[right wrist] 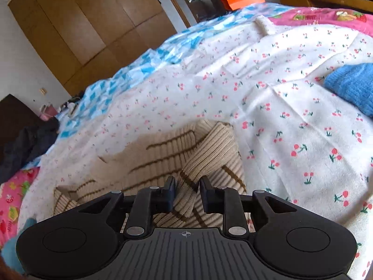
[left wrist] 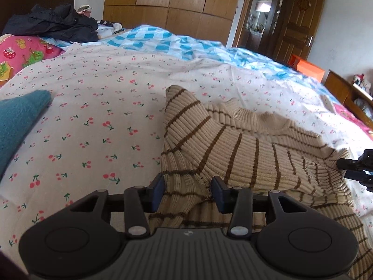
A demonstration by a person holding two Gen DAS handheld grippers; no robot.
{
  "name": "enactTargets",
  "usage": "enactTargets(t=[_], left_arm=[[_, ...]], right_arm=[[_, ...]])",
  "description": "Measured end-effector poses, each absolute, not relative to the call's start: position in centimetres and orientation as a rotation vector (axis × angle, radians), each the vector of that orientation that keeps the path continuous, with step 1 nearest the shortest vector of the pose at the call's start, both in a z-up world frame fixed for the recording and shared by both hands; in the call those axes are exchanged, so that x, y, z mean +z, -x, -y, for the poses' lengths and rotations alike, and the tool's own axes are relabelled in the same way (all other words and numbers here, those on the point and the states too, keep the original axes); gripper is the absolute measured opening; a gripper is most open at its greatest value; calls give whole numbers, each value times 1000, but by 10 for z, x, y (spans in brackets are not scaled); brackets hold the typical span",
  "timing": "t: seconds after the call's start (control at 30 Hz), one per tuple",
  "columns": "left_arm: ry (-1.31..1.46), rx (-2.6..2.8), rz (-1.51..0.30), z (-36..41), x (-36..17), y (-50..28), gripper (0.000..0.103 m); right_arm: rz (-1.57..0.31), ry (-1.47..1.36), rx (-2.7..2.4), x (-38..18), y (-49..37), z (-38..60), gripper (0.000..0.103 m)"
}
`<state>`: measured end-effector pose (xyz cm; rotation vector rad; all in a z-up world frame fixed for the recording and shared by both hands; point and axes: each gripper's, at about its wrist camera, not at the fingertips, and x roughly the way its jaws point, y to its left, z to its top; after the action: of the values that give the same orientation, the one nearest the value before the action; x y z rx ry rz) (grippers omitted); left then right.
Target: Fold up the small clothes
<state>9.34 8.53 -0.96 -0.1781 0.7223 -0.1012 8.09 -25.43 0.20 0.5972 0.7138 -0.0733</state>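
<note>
A beige ribbed sweater with brown stripes lies rumpled on the cherry-print sheet, collar toward the far side and one sleeve folded up to a point. My left gripper is shut on a bunched fold at its near left edge, and fabric fills the gap between the pads. The right wrist view shows the same sweater, with my right gripper shut on a ribbed fold of it. From the left wrist view the right gripper sits at the sweater's right edge, where the knit gathers toward it.
A teal knit garment lies at the left of the sheet and a blue knit at the right. A dark jacket is piled at the bed's far left. An orange box and wooden wardrobe stand beyond the bed.
</note>
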Motion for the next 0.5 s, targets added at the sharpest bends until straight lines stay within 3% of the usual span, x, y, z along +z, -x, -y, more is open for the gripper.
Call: enactTargets(t=[0.07, 0.27, 0.5], left_arm=[[190, -97, -731, -87, -11, -94, 49], [209, -74, -751, -90, -15, -96, 55], [202, -74, -743, -90, -13, -95, 55]], right_arm=[[-702, -641, -70, 0, -77, 259, 32], [-610, -801, 12, 22, -70, 279, 33], [-688, -578, -92, 18, -73, 275, 38]])
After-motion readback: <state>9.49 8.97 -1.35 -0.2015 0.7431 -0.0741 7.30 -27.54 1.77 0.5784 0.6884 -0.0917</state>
